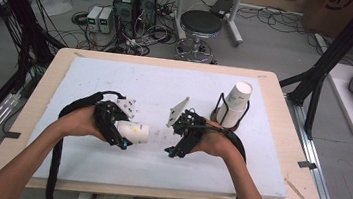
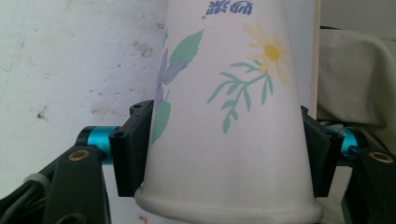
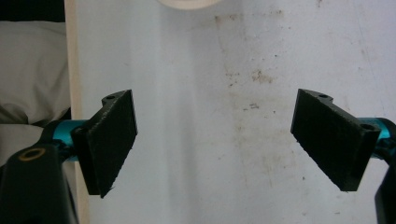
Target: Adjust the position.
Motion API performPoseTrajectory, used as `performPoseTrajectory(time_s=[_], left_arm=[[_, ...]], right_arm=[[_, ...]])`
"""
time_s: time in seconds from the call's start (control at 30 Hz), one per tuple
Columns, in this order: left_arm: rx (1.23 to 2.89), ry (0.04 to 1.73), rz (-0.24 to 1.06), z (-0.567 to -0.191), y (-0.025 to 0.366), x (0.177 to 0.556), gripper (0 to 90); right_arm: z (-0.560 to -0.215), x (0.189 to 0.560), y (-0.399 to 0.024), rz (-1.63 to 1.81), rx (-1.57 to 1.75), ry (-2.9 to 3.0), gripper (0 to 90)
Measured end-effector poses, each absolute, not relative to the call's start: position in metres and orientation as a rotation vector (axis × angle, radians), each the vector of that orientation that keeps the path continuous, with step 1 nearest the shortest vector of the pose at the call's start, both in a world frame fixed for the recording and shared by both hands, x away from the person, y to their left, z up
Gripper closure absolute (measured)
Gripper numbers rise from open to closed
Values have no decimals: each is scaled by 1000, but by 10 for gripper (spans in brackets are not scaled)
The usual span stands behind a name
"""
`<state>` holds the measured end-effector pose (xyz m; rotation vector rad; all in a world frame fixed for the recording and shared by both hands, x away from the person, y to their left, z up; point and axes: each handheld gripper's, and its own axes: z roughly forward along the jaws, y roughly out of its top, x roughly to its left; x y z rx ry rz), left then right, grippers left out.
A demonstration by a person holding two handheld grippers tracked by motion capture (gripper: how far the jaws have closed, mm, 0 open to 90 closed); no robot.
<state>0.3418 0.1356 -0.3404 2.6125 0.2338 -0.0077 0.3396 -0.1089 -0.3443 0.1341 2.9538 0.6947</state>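
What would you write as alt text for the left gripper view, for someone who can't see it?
A white paper cup printed with a yellow daisy and green leaves is clamped near its rim between the two black pads of the left claw. Behind it lies a stained white table surface.

Two paper cups [image 1: 133,131], one holder [image 1: 223,116]

I note one paper cup [image 2: 224,140], white with a printed yellow daisy, green leaves and a blue-violet flower. It lies on its side, raised off the white board [image 1: 207,168], gripped across its wall close to the rolled rim. It sits well left of the cup stack [image 1: 235,103] standing in the black holder [image 1: 219,115].
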Motion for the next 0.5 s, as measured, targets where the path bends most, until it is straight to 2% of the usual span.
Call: performPoseTrajectory(time_s=[0.5], left_arm=[[2571,208,-21,-342,120,342,314]], right_arm=[[-342,339,-97,727,88,2958,148]])
